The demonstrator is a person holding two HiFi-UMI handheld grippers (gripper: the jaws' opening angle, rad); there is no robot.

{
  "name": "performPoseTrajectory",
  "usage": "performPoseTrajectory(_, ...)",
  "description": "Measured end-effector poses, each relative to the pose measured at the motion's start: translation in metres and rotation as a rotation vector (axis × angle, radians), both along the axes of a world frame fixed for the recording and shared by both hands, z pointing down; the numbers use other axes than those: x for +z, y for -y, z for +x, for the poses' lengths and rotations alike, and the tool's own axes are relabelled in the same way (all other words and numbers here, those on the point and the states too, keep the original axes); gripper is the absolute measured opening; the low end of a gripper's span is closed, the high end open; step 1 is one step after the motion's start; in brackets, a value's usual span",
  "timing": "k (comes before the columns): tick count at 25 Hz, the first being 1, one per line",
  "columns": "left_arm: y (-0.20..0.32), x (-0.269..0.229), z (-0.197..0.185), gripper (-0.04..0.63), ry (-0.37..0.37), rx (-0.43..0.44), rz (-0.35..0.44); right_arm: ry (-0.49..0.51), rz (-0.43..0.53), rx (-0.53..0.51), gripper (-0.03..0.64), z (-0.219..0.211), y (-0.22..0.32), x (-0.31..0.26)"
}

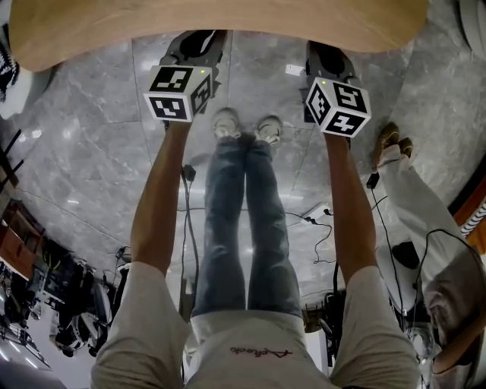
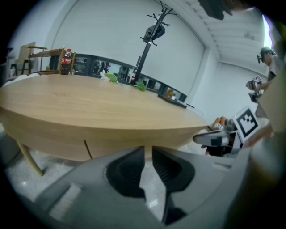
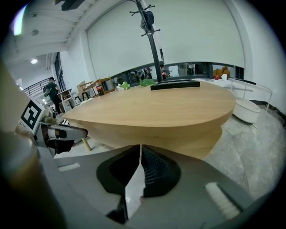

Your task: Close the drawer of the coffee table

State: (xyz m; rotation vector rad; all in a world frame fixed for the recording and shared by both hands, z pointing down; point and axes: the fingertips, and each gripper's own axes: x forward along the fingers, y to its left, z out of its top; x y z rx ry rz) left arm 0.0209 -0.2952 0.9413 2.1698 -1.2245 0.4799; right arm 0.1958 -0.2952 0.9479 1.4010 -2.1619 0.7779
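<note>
Fingers (image 2: 166, 167) of left gripper (image 2: 148, 150) slightly apart, nothing between — right gripper (image 3: 139, 150) fingers (image 3: 154, 169) pressed together, empty; both aimed at wooden coffee table (image 2: 89, 107) edge, close ahead.

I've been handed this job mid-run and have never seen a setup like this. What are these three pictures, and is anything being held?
There is no robot arm here: a person holds a two-jaw gripper in each hand. The head view looks down from that person's head at their arms, their legs and both grippers. Each gripper carries a marker cube, and the wooden coffee table is in front of them. The other two pictures come from cameras riding on the grippers and looking along the jaws. The left gripper has a narrow gap with nothing in it. The right gripper looks shut and is also empty. Toward the table's far edge are a cola bottle and green items. A coat stand stands behind. I can't make out an open drawer.
</note>
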Motion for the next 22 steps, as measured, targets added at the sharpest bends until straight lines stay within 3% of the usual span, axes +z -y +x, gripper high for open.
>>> performPoseTrajectory(3, -0.016, 0.000, 0.001, 0.002, 0.021, 0.021, 0.000, 0.000, -0.007, -0.013, 0.006, -0.005, -0.016, -0.001)
performPoseTrajectory(11, -0.042, -0.015, -0.001, 0.002, 0.017, 0.033, 0.019, 0.013, -0.008, -0.029, 0.006, -0.018, -0.051, -0.013)
performPoseTrajectory(22, -0.080, -0.135, 0.007, 0.002, 0.042, 0.052, 0.163, 0.019, 0.162, -0.083, 0.006, -0.032, -0.077, -0.144)
